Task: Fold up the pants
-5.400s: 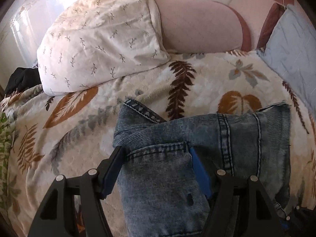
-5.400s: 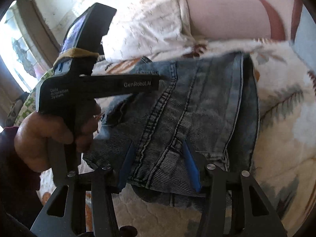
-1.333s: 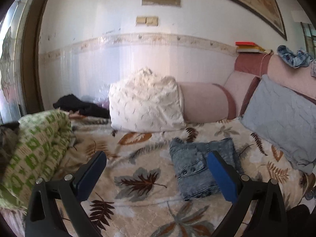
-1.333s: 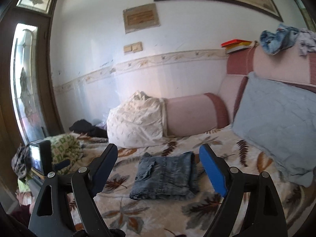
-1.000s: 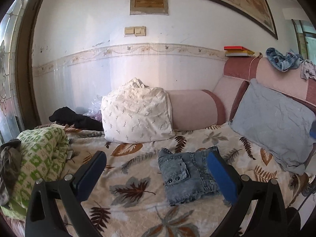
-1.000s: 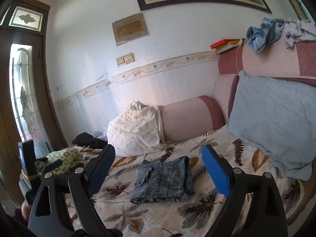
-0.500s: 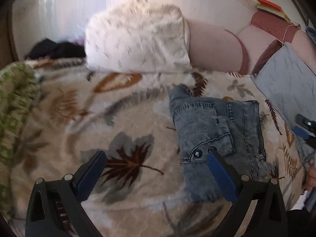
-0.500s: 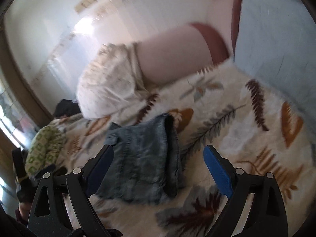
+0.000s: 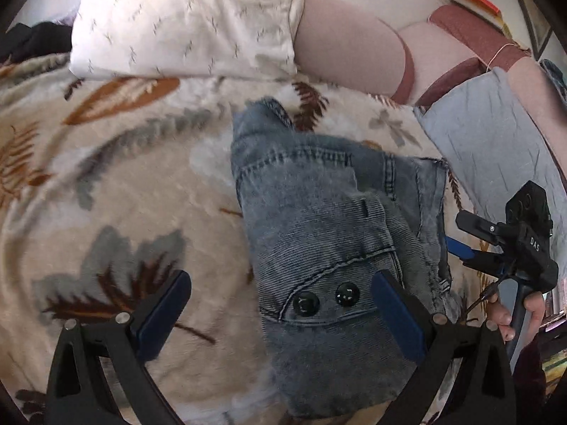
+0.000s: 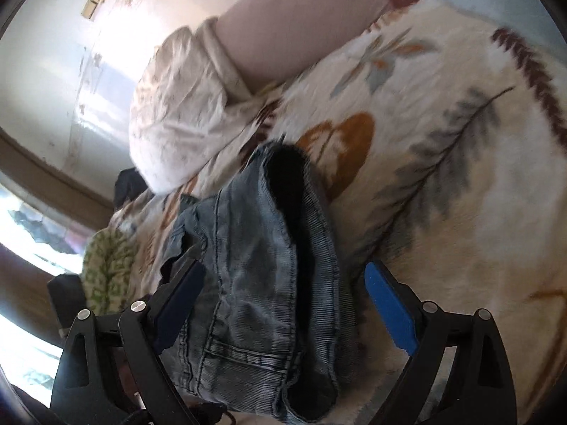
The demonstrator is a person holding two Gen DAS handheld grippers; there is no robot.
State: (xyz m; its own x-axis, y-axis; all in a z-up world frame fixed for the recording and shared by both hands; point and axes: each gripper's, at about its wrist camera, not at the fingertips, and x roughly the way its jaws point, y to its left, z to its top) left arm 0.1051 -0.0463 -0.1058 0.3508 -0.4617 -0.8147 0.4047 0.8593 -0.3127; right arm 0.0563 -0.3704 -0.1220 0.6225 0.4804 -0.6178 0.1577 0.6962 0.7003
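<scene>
Left gripper [image 9: 280,311] wide open, empty, straddling near left edge of folded jeans [image 9: 333,233] on bed [image 9: 117,184]. Right gripper [image 10: 283,301] wide open, empty, over right folded edge. Bundle's long axis runs away toward pillow [image 9: 187,21].

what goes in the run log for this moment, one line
task: fold pants | pants: folded bundle on leaf blanket | left gripper: open over pants, empty | right gripper: open, straddling pants edge, empty
</scene>
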